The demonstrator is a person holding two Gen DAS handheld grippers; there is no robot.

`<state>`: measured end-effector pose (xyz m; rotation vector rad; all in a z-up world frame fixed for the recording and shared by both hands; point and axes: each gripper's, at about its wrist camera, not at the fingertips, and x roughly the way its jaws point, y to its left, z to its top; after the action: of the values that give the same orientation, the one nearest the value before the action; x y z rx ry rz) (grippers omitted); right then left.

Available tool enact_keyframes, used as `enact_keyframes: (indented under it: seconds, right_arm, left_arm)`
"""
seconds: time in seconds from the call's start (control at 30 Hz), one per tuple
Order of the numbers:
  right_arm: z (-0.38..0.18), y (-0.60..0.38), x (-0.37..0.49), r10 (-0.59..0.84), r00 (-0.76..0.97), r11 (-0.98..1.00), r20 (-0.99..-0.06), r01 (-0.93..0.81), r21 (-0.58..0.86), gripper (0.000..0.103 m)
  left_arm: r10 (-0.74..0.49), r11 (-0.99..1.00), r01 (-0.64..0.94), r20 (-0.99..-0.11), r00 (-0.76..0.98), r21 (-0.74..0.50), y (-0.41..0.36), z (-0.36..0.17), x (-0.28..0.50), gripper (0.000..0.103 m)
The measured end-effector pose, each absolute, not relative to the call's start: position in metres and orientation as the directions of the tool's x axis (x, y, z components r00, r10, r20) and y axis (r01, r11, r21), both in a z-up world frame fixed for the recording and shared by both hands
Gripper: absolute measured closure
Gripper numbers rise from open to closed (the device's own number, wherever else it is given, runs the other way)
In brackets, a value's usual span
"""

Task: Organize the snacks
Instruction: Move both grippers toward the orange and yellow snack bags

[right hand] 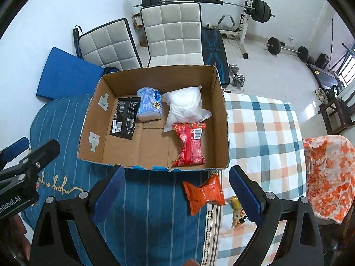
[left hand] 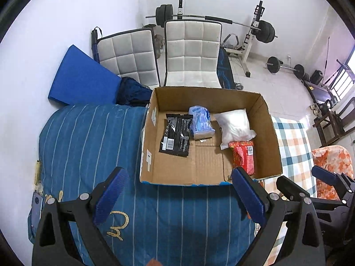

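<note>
An open cardboard box (left hand: 146, 146) (right hand: 223, 119) sits on the bed. Inside lie a black packet (left hand: 176, 134) (right hand: 124, 118), a light blue packet (left hand: 200, 122) (right hand: 149, 104), a white bag (left hand: 235, 126) (right hand: 185, 106) and a red packet (left hand: 244, 155) (right hand: 189, 144). An orange packet (right hand: 205, 194) and a small yellow snack (right hand: 237, 210) lie on the bedding in front of the box. My left gripper (left hand: 180, 197) is open and empty, just short of the box's near wall. My right gripper (right hand: 175, 196) is open too, with the orange packet between its fingers but not touched.
A blue striped cover (left hand: 88, 144) lies left, a checked sheet (right hand: 266, 133) right, an orange floral cloth (right hand: 330, 177) far right. Two white padded chairs (left hand: 190, 53), a blue mat (left hand: 82, 77) and weights (left hand: 264, 31) stand beyond the bed.
</note>
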<state>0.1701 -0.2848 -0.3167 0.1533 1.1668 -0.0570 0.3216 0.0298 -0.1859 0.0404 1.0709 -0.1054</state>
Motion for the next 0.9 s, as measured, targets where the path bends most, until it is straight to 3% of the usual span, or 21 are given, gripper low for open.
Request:
enact_keyframes:
  seconds: [0.47,0.67,0.9]
  right_arm:
    - [-0.327,-0.353,0.140,0.066,0.367,0.966,-0.928,0.210,0.152,0.006]
    - [-0.377,-0.430,0.109,0.025,0.231,0.941,-0.973,0.323,0.101,0.006]
    - [-0.472,-0.481,0.085,0.073,0.033,0.931,-0.997,0.356,0.080,0.006]
  left_arm:
    - [-0.085,0.988,0.152,-0.891,0.446,-0.018,-0.014,-0.190,0.304,0.005]
    - [-0.131,0.974,0.218,-0.935,0.329,-0.060,-0.070,-0.236,0.297,0.005]
    - [-0.099,0.921,0.389,-0.982,0.160,-0.030,-0.140,-0.317,0.293,0.005]
